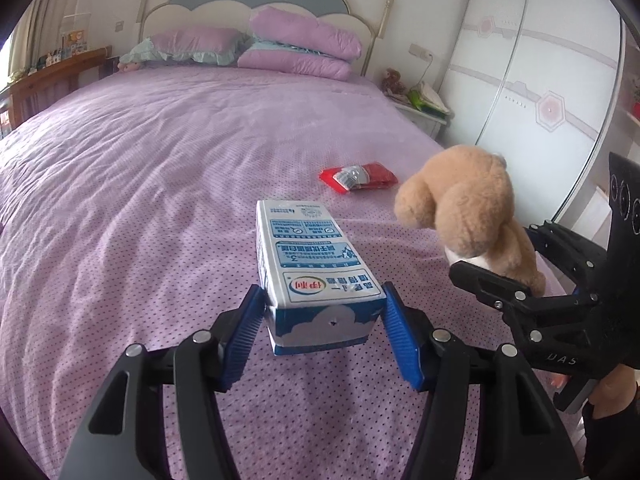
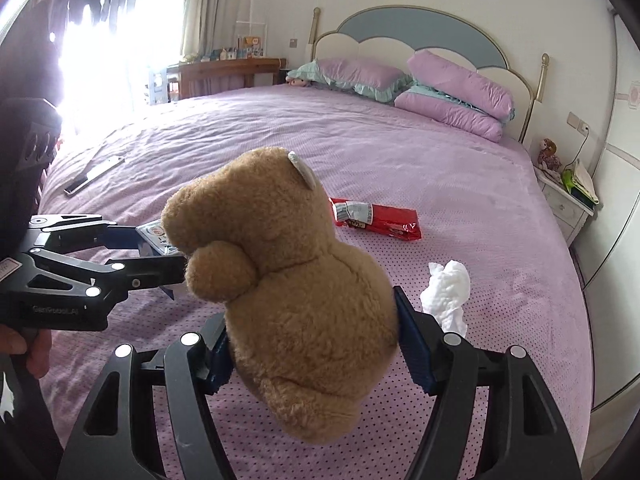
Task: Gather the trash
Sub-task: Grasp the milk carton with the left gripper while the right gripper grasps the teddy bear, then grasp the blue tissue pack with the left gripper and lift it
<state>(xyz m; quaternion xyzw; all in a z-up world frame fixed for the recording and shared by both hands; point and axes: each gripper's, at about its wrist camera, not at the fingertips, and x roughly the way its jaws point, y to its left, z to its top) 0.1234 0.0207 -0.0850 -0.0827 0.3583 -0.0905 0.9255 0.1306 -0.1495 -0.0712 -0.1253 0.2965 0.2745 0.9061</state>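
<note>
Two grips are held: the milk carton (image 1: 316, 276) is clamped by the left gripper (image 1: 324, 320), the plush bear (image 2: 288, 288) by the right gripper (image 2: 312, 344), so disposal is judged next, with the red wrapper (image 2: 376, 220) and crumpled tissue (image 2: 446, 292) left farther on the bed (image 2: 400, 140).

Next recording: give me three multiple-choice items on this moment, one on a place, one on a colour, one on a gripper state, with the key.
1. Where does the crumpled white tissue lie?
A. on the bedspread, right of the right gripper
B. on the nightstand
C. on a pillow

2. What colour is the snack wrapper?
A. green
B. red
C. yellow

3. What does the left gripper hold?
A. nothing
B. the plush bear
C. the milk carton

Key: 1 A, the tissue rests on the purple cover by the right finger. 2 B, its foil is red. 3 C, both blue pads press the carton's sides.
</note>
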